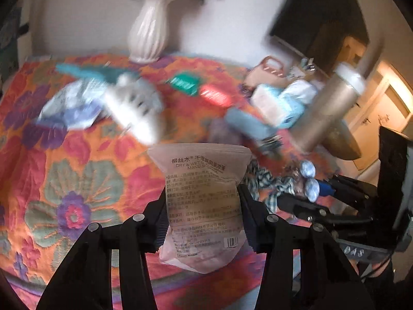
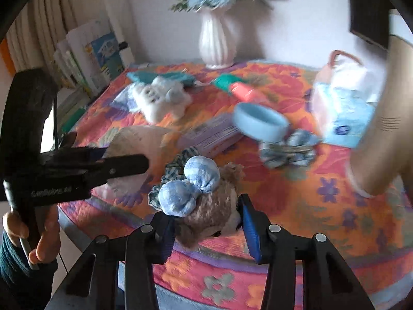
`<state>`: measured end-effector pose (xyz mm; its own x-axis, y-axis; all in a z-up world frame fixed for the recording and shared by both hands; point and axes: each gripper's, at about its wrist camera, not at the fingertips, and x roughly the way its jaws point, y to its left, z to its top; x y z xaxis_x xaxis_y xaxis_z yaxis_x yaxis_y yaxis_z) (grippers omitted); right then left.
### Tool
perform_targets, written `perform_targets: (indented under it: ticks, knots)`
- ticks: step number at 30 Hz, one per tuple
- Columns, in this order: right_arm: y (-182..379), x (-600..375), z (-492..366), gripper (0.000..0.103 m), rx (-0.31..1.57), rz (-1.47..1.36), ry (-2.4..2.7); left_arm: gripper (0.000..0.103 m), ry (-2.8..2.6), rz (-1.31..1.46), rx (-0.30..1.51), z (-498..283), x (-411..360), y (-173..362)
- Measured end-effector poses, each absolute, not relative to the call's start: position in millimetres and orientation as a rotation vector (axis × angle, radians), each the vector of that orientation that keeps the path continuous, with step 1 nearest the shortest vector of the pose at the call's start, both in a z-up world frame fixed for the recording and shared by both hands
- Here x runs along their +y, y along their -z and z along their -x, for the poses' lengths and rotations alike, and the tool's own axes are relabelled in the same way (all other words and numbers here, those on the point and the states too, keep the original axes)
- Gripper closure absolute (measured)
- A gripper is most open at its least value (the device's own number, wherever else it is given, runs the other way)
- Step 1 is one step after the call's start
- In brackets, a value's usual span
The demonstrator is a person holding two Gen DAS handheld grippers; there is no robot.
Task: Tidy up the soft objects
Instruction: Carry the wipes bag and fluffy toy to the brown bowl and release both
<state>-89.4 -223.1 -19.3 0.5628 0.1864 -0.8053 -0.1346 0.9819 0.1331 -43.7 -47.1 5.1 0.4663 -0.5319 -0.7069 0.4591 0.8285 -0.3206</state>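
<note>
- Fingers of the left gripper (image 1: 201, 206) clamp a frosted makeup-sponge pouch (image 1: 201, 188) at mid-height; pouch stands upright, above the floral counter (image 1: 77, 155).
- Right gripper (image 2: 206, 219) fingers close on a brown plush toy (image 2: 214, 217) with blue checked bows, at the counter's near edge.
- Both grips look soft: judged wise to keep pressure steady, lift clear before carrying.
- Beyond: white plush (image 2: 160, 98), blue bowl (image 2: 260, 122), checked scrunchie (image 2: 289, 149), lilac box (image 2: 209, 134), vase (image 2: 216, 41).
- Carry paths should avoid the bowl and vase.

One vase (image 2: 215, 38), two plush toys (image 2: 161, 95), two scrunchies (image 2: 289, 149), one pouch (image 1: 204, 201).
</note>
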Motion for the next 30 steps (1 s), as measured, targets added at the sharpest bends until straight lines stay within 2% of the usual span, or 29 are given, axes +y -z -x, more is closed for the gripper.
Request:
perform_targets:
  ticks: [9,18,30]
  knots:
    - [-28,-287,114,0.059,0.844,-0.155,-0.084,0.057,0.715,0.031,0.791,61,-107,-52]
    - [-72,-356,156,0.059,0.763,-0.211,0.049,0.057,0.823,-0.065,0.76,79,-185,-72]
    - [-104,-462,219,0.059,0.656,-0.313,0.243,0.057,1.004,-0.173,0.7,111,-291,-98]
